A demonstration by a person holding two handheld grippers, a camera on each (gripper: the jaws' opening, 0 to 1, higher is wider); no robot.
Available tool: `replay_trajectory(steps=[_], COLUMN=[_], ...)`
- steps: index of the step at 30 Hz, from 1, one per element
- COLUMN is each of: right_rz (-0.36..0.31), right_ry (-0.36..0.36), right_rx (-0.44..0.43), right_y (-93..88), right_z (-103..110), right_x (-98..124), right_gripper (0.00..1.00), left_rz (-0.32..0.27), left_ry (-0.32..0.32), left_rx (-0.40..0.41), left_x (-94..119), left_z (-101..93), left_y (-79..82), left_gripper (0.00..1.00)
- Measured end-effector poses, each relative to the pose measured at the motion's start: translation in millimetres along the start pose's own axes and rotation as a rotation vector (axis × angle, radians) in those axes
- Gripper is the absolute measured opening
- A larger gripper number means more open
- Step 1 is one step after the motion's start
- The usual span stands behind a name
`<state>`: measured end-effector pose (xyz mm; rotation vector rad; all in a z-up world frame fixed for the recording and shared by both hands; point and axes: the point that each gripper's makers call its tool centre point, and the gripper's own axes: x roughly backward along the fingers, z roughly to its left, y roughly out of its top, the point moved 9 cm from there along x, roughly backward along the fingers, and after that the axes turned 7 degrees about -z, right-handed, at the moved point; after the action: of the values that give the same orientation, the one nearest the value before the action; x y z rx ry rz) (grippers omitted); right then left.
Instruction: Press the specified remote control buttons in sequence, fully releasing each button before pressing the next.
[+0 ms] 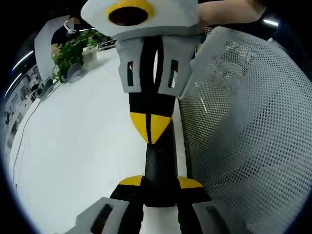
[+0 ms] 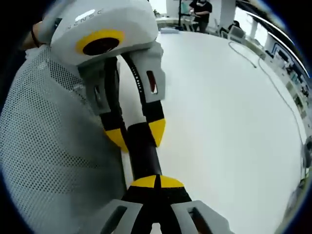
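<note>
Remote (image 1: 159, 165) gripped in left tongs (image 1: 161, 182), right tongs (image 2: 156, 181) closed — white table (image 1: 83, 146), mesh chair (image 1: 243, 122) alongside — plant (image 1: 73, 51) in bkgd.

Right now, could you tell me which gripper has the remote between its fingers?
The left gripper: its fingers straddle the black remote; the right gripper has its fingers shut together.

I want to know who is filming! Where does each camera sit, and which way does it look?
Left gripper view: rides on the left hand-held gripper, looking along its jaws, which straddle a black remote, toward the right hand-held gripper facing it; a person's arm shows at the top.
Right gripper view: rides on the right hand-held gripper, looking back the opposite way at the left one; its own tips are closed together.
Shared: both grippers, the remote, the white table and the mesh chair.
</note>
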<state>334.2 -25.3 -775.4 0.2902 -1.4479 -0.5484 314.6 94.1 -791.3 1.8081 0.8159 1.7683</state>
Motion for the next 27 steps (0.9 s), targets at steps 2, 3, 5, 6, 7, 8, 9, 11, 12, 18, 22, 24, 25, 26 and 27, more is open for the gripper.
replay_trajectory(steps=[2,3,5,6,7,8,9,11,12,18,22,24,25,26,27], right_rz=[0.031,0.039,0.061,0.066,0.072,0.074,0.072,0.062,0.057,-0.012,-0.037,-0.076,-0.081,-0.082,-0.081], right_ry=[0.020,0.029,0.046,0.051,0.057,0.059,0.058,0.050,0.046,-0.027,-0.057,-0.061,-0.060,-0.059,-0.044], right_rx=[-0.038,-0.017,-0.049,-0.053,-0.068,-0.076,-0.083,-0.086,-0.085,-0.029,0.007,0.013,0.012,0.012,0.013], right_y=[1.5,3.7,5.4,5.8,6.2,6.2,5.7,4.6,3.9,-0.9,-2.1,1.3,2.3,3.3,4.4], right_z=[-1.4,-3.1,-5.8,-6.6,-7.6,-8.2,-8.5,-7.1,-6.1,2.2,13.2,16.7,18.3,18.7,20.1], right_x=[-0.7,-2.5,-2.6,-2.7,-2.9,-3.1,-3.2,-3.1,-2.6,-0.3,2.3,3.6,4.3,4.2,2.8], right_gripper=[0.00,0.00,0.00,0.00,0.00,0.00,0.00,0.00,0.00,0.00,0.00,0.00,0.00,0.00,0.00], left_rz=[-0.002,-0.003,-0.005,-0.006,-0.007,-0.009,-0.010,-0.013,-0.015,-0.023,-0.024,-0.025,-0.025,-0.025,-0.025], left_ry=[0.000,-0.001,-0.001,-0.001,-0.001,-0.001,-0.001,-0.001,0.000,-0.001,-0.002,-0.002,-0.002,-0.002,-0.003], left_rx=[0.009,0.009,0.011,0.013,0.015,0.018,0.019,0.025,0.028,0.032,0.031,0.032,0.032,0.031,0.031], left_x=[0.1,0.0,0.2,0.2,0.2,0.2,0.3,0.5,0.6,0.9,0.5,0.6,0.6,0.6,0.5], left_z=[0.2,0.3,0.3,0.4,0.4,0.5,0.4,0.5,0.5,0.4,0.7,0.8,0.8,0.8,0.9], left_y=[0.1,-0.1,-0.1,-0.2,-0.2,-0.4,-0.4,-0.5,-0.7,-1.2,-1.5,-1.5,-1.4,-1.4,-1.5], left_gripper=[0.25,0.25,0.25,0.25,0.25,0.25,0.25,0.25,0.25,0.25,0.25,0.24,0.24,0.24,0.24])
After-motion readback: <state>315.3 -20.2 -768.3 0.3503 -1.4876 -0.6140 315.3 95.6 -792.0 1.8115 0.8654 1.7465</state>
